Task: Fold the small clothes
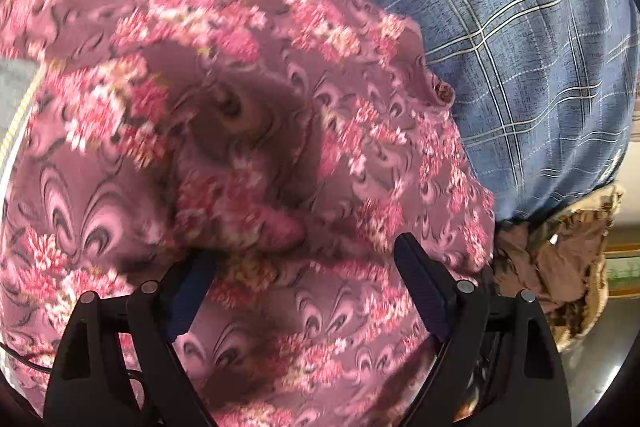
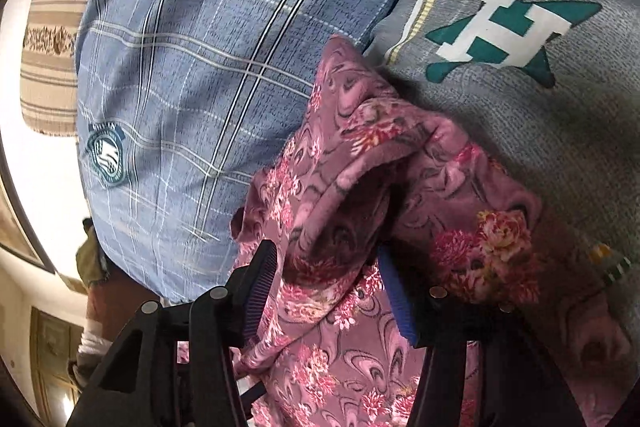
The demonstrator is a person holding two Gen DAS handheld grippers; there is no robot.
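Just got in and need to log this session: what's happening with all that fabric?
A person with a handheld gripper in each hand is working on a pink floral garment. The left gripper and right gripper are both open, with bunched cloth between their fingers. It is still crumpled, not folded, beside a blue plaid cloth and a grey printed sheet.

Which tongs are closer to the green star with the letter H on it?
Right. The right tongs point toward the grey cloth bearing the green star, just beyond the pink flowery cloth between their fingers. The left tongs see only pink cloth, no star.
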